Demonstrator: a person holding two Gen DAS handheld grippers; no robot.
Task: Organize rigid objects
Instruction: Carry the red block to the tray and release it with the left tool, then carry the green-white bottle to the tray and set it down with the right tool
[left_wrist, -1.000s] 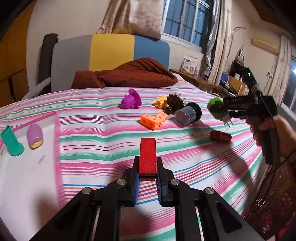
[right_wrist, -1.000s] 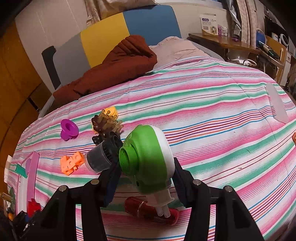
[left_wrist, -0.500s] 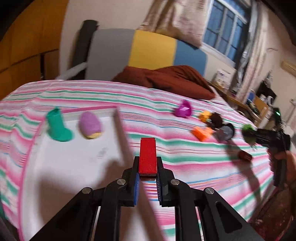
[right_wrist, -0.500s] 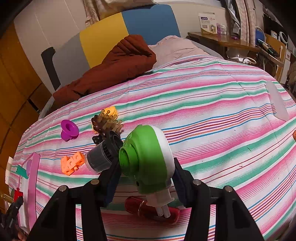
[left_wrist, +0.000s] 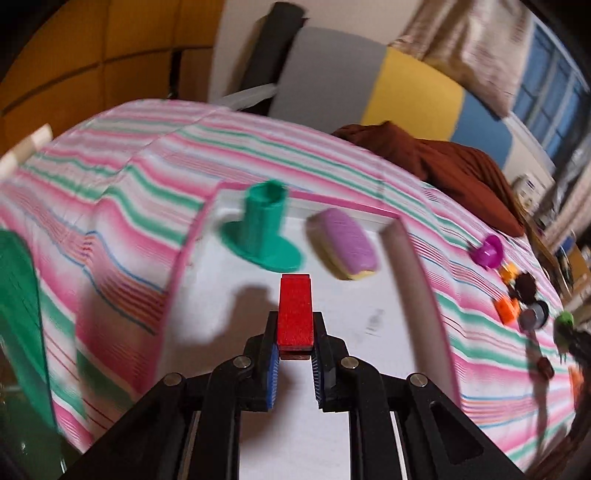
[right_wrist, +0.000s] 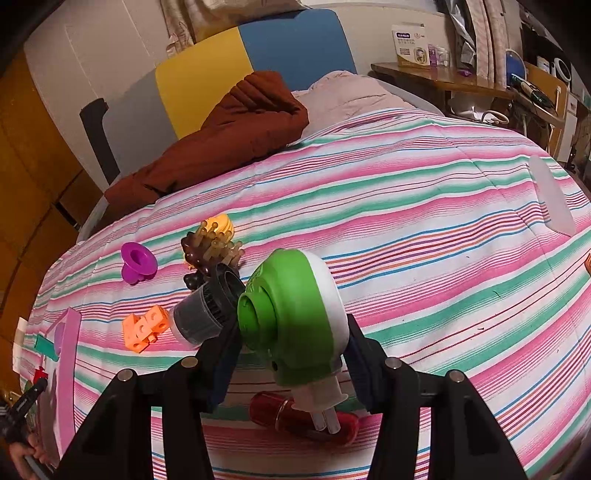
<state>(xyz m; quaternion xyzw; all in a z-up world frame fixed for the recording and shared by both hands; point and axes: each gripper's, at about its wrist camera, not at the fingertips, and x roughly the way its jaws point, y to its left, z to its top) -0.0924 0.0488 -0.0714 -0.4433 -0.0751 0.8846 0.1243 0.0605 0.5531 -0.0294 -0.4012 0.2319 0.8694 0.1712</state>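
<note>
My left gripper is shut on a red block and holds it over the white tray with a pink rim. In the tray stand a green flanged cup and a purple oval piece. My right gripper is shut on a green and white plug-in device above the striped bed. Below it lie a dark red cylinder, a grey black-capped cylinder, an orange brick, a purple flanged cup and a brown pegged toy.
A brown blanket lies at the head of the bed before a grey, yellow and blue headboard. A wooden desk with clutter stands at the right. A white flat piece lies on the bed's right side.
My left gripper has swung left and closer over the tray with the red block. My right gripper has held still with the green device.
</note>
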